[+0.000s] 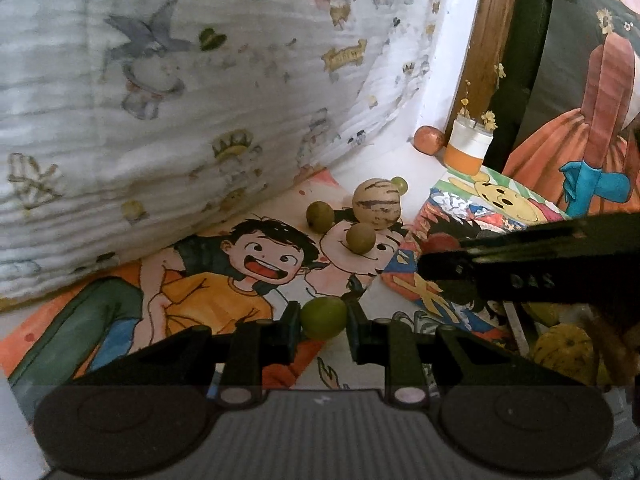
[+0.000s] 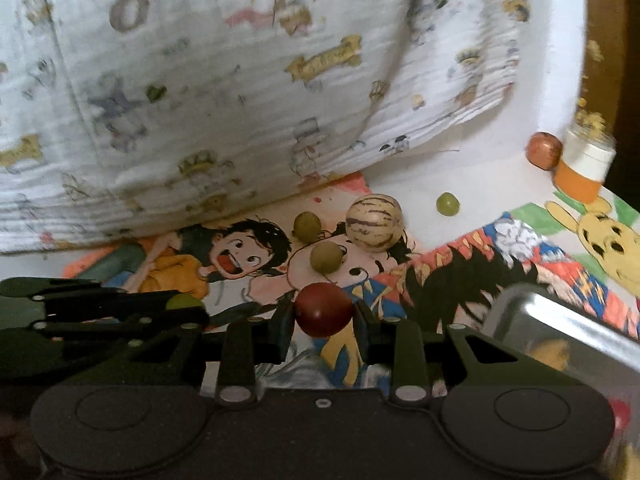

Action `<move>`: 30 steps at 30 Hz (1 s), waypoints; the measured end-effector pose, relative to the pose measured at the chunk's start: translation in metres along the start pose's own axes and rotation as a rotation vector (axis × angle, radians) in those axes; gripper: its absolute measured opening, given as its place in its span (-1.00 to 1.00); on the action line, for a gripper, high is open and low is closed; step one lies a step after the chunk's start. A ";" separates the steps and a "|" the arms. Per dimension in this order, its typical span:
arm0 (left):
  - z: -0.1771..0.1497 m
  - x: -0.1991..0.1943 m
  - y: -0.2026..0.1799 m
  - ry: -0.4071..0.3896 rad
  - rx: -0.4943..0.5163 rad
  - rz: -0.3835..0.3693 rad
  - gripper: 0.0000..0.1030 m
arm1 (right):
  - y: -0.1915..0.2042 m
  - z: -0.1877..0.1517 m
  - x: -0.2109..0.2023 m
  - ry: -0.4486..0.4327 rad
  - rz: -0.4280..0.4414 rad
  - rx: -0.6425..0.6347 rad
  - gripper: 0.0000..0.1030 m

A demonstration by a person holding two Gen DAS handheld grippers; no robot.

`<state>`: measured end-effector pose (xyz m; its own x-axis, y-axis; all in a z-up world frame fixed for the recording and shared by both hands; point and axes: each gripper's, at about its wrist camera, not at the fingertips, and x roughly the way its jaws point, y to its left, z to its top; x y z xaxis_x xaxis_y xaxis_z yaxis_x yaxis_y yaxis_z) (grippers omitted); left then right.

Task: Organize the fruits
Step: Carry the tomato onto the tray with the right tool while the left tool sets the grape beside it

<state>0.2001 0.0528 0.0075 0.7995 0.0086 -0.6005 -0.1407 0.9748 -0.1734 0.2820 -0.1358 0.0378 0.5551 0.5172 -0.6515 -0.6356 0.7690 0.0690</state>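
My left gripper (image 1: 323, 318) is shut on a green round fruit (image 1: 324, 317) above the cartoon mat. My right gripper (image 2: 324, 312) is shut on a dark red round fruit (image 2: 325, 309). Ahead on the mat lie a striped beige melon-like fruit (image 1: 376, 204) (image 2: 374, 222), two olive-green small fruits (image 1: 320, 217) (image 1: 361, 239) (image 2: 307, 225) (image 2: 327, 257) and a small green fruit further back (image 1: 399, 185) (image 2: 448, 203). The right gripper shows in the left wrist view (image 1: 520, 264), and the left gripper in the right wrist view (image 2: 104, 312). A metal tray (image 2: 560, 328) with yellow fruit (image 1: 564, 352) sits at the right.
A white printed quilt (image 1: 180, 100) rises behind the mat. An orange-brown fruit (image 1: 429, 140) and an orange-and-white pot with dried flowers (image 1: 468, 152) stand at the back right by a wooden frame. Cartoon drawings (image 1: 500, 204) cover the surface.
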 end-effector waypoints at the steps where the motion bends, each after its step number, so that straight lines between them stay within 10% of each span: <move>1: 0.000 -0.003 -0.001 -0.002 -0.001 0.000 -0.48 | 0.001 -0.004 -0.008 -0.014 -0.002 0.013 -0.34; 30: -0.041 -0.042 -0.112 0.041 0.133 -0.230 -0.48 | -0.053 -0.150 -0.157 -0.164 -0.341 0.358 -0.34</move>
<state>0.1583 -0.0661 0.0205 0.7768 -0.2226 -0.5890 0.1221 0.9709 -0.2060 0.1482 -0.3136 0.0230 0.7938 0.2447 -0.5567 -0.1963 0.9696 0.1463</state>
